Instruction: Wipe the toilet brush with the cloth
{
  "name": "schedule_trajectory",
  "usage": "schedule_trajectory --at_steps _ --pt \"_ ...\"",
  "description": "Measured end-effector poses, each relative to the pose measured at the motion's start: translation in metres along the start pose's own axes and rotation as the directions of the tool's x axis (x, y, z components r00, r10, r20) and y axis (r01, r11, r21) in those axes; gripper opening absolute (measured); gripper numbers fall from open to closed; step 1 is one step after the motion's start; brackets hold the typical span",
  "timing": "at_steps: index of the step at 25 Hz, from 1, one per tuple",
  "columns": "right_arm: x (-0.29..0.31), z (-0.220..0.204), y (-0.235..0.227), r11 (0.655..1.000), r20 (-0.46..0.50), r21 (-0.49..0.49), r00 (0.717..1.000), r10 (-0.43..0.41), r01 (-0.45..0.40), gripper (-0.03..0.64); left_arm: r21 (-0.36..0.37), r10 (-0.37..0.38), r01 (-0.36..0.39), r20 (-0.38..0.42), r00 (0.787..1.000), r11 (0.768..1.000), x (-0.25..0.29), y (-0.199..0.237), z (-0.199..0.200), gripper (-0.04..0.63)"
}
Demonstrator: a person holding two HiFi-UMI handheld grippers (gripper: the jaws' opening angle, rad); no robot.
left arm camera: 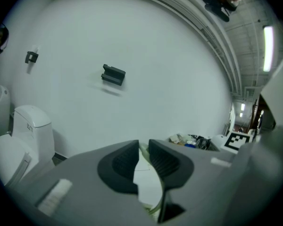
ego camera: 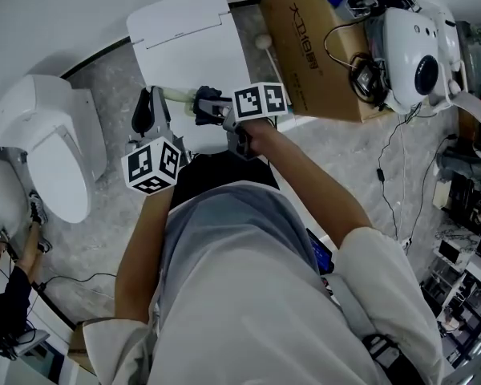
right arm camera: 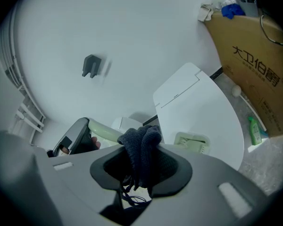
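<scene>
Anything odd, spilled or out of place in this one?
Nothing spilled or broken. Right gripper clamps the dark cloth, left gripper the pale green brush handle. Only loose cables trail across the floor beside the cardboard box.

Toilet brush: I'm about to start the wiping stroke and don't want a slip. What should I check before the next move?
1. The left gripper is shut on the toilet brush, at its handle: ok.
2. The right gripper is shut on the cloth: ok.
3. Cloth touching the handle: cannot tell; they overlap in the right gripper view.
4. Brush head located: cannot tell; not visible.
5. The toilet lid beyond the grippers is closed: ok.
</scene>
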State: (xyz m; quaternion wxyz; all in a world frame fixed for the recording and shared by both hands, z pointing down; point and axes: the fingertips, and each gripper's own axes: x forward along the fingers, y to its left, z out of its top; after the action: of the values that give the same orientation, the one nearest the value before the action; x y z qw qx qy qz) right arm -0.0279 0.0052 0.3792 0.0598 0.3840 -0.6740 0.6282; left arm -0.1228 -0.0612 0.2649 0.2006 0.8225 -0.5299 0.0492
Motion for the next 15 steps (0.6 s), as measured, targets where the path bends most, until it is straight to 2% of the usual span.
schedule_trajectory --at_steps 15 --pt "-0.005 0.001 0.023 1.0 0.041 -0.021 0.999 -0.002 0.003 0.112 -0.005 -0.026 0.026 0.002 1.0 1.0 -0.001 0.002 0.0 0.0"
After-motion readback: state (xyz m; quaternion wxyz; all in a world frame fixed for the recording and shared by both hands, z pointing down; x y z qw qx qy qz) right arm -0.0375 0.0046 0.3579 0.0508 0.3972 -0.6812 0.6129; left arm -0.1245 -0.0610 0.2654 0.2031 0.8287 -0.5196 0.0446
